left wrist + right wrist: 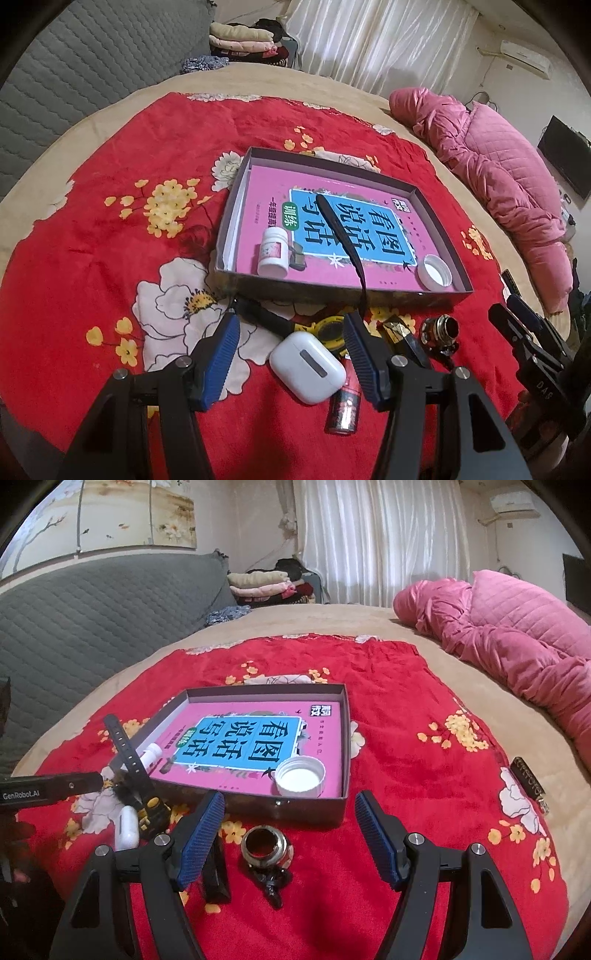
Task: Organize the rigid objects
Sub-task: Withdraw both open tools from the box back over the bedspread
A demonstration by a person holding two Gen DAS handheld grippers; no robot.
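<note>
A shallow grey box (373, 293) (343, 723) on the red blanket holds a pink book (266, 184), a small white bottle (272, 251), a white cap (435, 272) (301, 776) and part of a black strap (341, 230). My left gripper (290, 328) is open above a white earbud case (307, 372), with a yellow-black tool (330, 330) and a red cylinder (345, 410) beside it. My right gripper (290, 806) is open above a metal ring piece (266, 845). A black bar (215, 873) lies by its left finger.
A pink quilted coat (491, 162) (517, 635) lies at the right on the beige bed. A grey headboard (92, 605) stands at the left, with folded clothes (266, 583) behind. A small dark keyring tag (528, 781) lies at the blanket's right edge.
</note>
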